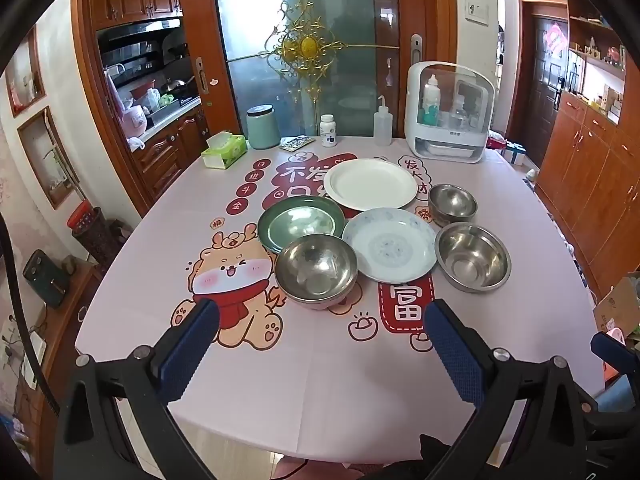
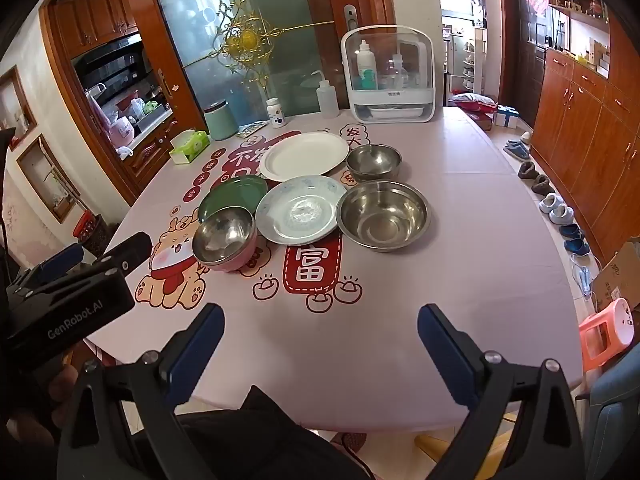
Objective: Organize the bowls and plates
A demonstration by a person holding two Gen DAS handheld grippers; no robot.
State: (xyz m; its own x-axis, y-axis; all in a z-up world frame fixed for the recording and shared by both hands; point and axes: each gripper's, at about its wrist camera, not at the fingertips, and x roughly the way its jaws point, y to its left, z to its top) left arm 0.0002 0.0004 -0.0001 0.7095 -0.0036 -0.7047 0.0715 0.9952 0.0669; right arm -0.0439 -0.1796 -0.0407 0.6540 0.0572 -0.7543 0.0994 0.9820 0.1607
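On the pink table (image 1: 320,380) lie a white plate (image 1: 370,184), a green plate (image 1: 300,222), a pale blue patterned plate (image 1: 389,250), a pink-sided steel bowl (image 1: 316,270), a wide steel bowl (image 1: 473,257) and a small steel bowl (image 1: 452,202). The right wrist view shows them too: white plate (image 2: 304,156), green plate (image 2: 232,196), blue plate (image 2: 301,209), pink-sided bowl (image 2: 224,238), wide bowl (image 2: 383,215), small bowl (image 2: 373,162). My left gripper (image 1: 320,344) is open and empty, short of the pink-sided bowl. My right gripper (image 2: 320,344) is open and empty above the near table edge.
At the table's back stand a white dish cabinet (image 1: 450,112), a squeeze bottle (image 1: 382,122), a pill bottle (image 1: 328,130), a green canister (image 1: 263,126) and a tissue box (image 1: 224,150). Shoes (image 2: 556,208) and an orange stool (image 2: 606,332) are on the floor at the right.
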